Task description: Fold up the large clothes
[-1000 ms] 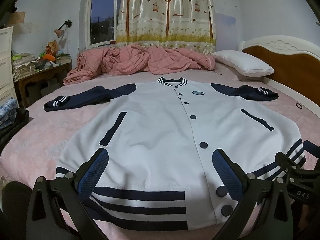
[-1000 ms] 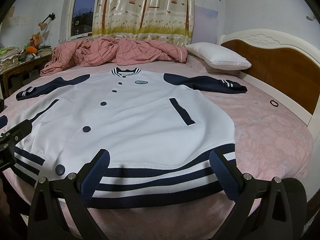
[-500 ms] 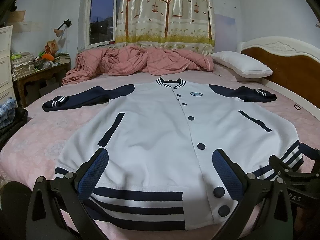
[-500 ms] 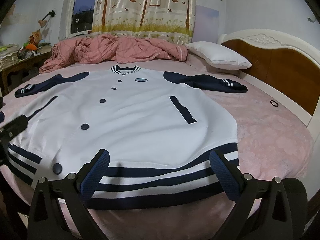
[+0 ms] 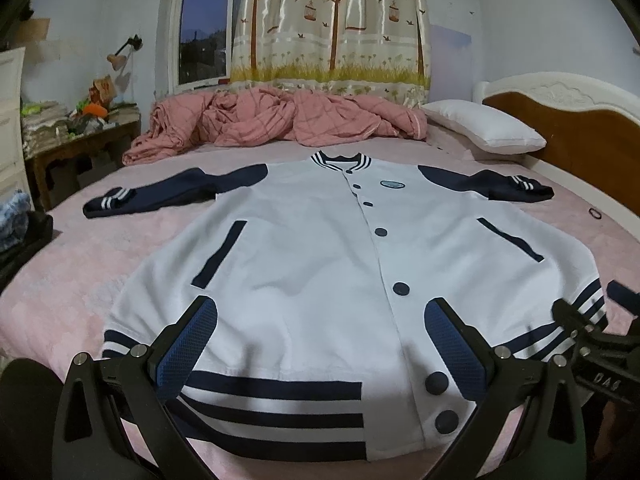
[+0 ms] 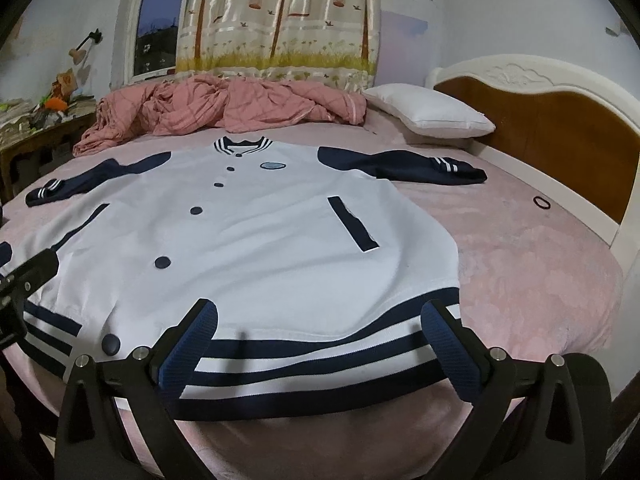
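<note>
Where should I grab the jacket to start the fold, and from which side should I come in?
Take the jacket by its striped hem, the edge nearest both open grippers. It lies flat and buttoned, sleeves spread, so come in low from the foot of the bed: left gripper near the left hem corner, right gripper near the right corner, probably pinching the ribbing.

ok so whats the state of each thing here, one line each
white and navy varsity jacket: spread flat, buttoned, unfolded
pink checked quilt: crumpled
patterned tree-print curtain: drawn
left gripper: open, empty
right gripper: open, empty
</note>
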